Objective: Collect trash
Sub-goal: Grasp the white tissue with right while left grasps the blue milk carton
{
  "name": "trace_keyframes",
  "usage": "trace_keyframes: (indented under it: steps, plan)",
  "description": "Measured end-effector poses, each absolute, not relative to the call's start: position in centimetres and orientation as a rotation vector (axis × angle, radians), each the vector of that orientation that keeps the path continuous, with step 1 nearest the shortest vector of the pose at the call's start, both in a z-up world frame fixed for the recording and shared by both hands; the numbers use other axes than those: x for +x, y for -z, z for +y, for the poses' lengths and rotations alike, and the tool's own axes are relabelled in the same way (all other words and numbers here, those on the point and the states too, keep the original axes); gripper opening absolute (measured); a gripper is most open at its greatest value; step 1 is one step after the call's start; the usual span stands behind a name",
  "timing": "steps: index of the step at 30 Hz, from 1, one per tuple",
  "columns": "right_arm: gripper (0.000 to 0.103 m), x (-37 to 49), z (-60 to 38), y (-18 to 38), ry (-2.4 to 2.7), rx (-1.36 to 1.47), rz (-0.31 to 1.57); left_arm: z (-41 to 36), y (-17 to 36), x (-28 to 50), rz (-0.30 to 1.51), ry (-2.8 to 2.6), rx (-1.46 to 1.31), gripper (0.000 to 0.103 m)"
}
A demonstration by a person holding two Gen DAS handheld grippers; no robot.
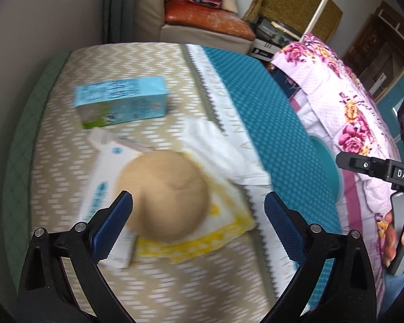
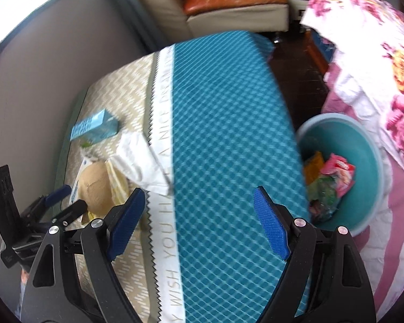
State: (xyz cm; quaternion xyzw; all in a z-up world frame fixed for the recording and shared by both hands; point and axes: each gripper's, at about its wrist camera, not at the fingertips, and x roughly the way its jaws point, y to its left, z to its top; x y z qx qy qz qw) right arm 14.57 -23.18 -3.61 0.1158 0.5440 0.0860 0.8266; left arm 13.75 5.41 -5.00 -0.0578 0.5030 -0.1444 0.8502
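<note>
A tan crumpled paper ball (image 1: 165,196) lies on the patterned table cloth, on top of a white and yellow wrapper (image 1: 220,161) and a white carton (image 1: 107,177). A blue box (image 1: 121,102) lies beyond them. My left gripper (image 1: 198,207) is open, with the ball's near end between its blue pads. My right gripper (image 2: 195,215) is open and empty above the teal part of the cloth. In the right wrist view the ball (image 2: 97,188), blue box (image 2: 94,127) and left gripper (image 2: 67,199) show at the left. A teal bin (image 2: 363,140) at the right holds several wrappers.
The table (image 1: 67,215) ends at a grey wall on the left. A floral blanket (image 1: 350,102) lies to the right, behind the bin's rim (image 1: 326,161). A sofa (image 1: 202,24) stands beyond the table.
</note>
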Motion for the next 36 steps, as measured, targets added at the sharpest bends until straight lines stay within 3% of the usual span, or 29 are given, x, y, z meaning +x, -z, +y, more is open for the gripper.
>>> trace_keyframes:
  steps: [10,22,25,28,30,32,33,36]
  plan:
    - [0.078,19.6,-15.3,7.8,-0.266,0.116,1.251,12.8,6.4,14.5,1.069,0.230,-0.095,0.098]
    - [0.078,20.2,-10.2,10.8,-0.229,-0.025,1.224,16.8,7.9,16.1,1.072,0.223,-0.110,0.098]
    - [0.066,20.1,-9.3,11.5,-0.219,-0.045,1.241,17.4,8.0,16.5,1.071,0.228,-0.096,0.098]
    - [0.061,20.0,-8.1,11.9,-0.204,-0.081,1.228,17.4,7.5,17.0,1.061,0.243,-0.066,0.098]
    - [0.049,19.3,-7.2,11.9,-0.198,-0.112,1.207,16.9,7.0,17.7,1.056,0.265,-0.051,0.098]
    - [0.013,18.9,-6.5,11.8,-0.221,-0.112,1.204,16.3,6.4,18.6,1.043,0.290,-0.031,0.098]
    - [0.008,18.9,-6.2,11.7,-0.240,-0.095,1.218,16.0,6.1,19.1,1.033,0.298,-0.014,0.098]
    - [0.007,19.0,-6.6,10.9,-0.273,-0.033,1.227,15.1,5.4,20.4,1.010,0.323,0.033,0.098]
